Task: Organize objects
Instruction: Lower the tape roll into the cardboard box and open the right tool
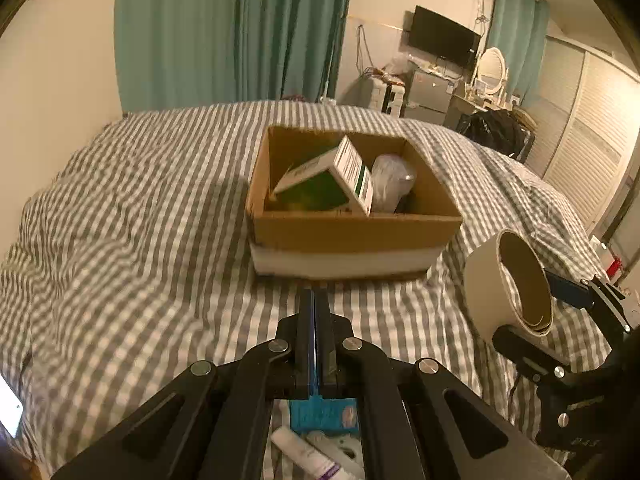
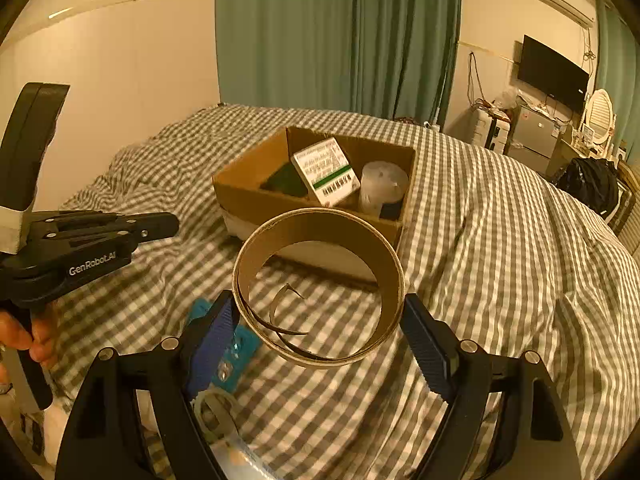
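Step in hand, as I judge it: carry the tape roll (image 2: 318, 286) to the cardboard box (image 2: 280, 204) and drop it in. The right gripper (image 2: 324, 330) holds the roll across its outer wall, one blue pad (image 2: 214, 338) on each side, roll lifted clear of the gingham bedspread (image 2: 500, 280). The left gripper (image 1: 316, 312) has its fingers pressed together on nothing and idles at the box's 6 o'clock. To do it well: keep the squeeze light, since the roll is a thin hollow ring that likely flexes; travel toward 12 o'clock, clear the near box wall, and release over the free gap at the front, because a white-and-green carton (image 2: 326, 170) leans at centre and a plastic-wrapped item (image 2: 380, 188) sits at 3 o'clock inside. The roll looks nearly spent: cream outside, brown cardboard core inside, a loose strip curling off its inner face. A blue packet (image 2: 236, 350) lies on the bed under the right gripper.
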